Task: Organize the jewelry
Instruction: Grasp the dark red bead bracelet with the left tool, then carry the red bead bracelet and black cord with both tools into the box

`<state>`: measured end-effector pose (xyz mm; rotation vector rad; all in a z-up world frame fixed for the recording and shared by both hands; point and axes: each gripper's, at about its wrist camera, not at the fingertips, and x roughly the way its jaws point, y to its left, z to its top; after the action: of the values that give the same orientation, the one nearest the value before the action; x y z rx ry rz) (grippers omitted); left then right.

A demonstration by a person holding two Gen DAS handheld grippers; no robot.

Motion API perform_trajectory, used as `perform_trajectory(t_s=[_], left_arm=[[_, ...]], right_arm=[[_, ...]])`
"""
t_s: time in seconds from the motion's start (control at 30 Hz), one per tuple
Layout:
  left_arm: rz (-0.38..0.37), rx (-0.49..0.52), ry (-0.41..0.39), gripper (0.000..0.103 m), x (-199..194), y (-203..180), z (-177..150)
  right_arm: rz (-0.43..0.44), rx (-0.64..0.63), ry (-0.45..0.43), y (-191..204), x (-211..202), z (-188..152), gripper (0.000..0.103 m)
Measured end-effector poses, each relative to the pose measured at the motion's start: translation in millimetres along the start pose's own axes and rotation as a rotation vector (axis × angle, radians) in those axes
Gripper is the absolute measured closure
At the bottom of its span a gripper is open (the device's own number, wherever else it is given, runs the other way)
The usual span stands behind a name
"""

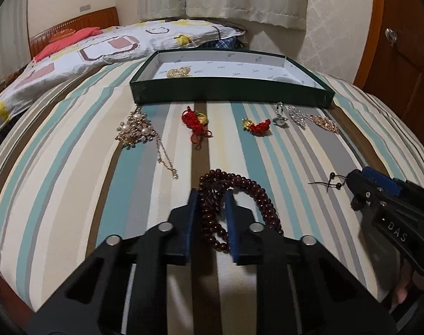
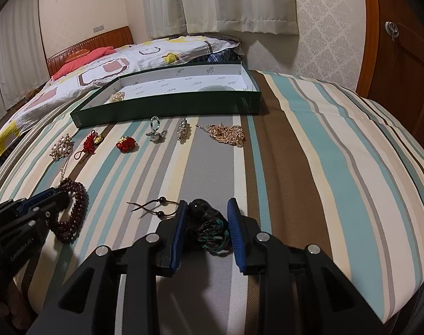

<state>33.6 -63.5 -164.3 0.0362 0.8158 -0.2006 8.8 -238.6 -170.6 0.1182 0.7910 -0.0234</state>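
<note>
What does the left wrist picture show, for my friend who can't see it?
The left gripper pinches a dark red bead necklace on a striped bedspread. Beyond lie more jewelry pieces and a shallow green box.

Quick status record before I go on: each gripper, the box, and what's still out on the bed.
left gripper: shut on dark red bead strand
right gripper: around black bead cord piece; grip unclear
green box: open, gold piece inside
still on striped bedspread: pearl brooch, two red knot charms, silver pearl ring, crystal pin, gold chain pile
</note>
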Motion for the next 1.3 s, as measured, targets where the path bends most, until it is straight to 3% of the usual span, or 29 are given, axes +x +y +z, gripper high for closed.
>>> perform_trajectory(t_s=[0.1,0.87,1.3], left_arm=[[-0.033,-0.027,0.001,0.092,0,6,1],[-0.022,-0.012,-0.086,0.092,-24,6,19],[-0.045,-0.029,-0.168,0.092,-27,5,67]], right_arm=[[0.000,-0.001,0.000,0,0,0,0.073],[0.019,-0.003,-0.051,8,-10,13,0.073],[0.061,-0.004,-0.152,15,-16,64,0.073]])
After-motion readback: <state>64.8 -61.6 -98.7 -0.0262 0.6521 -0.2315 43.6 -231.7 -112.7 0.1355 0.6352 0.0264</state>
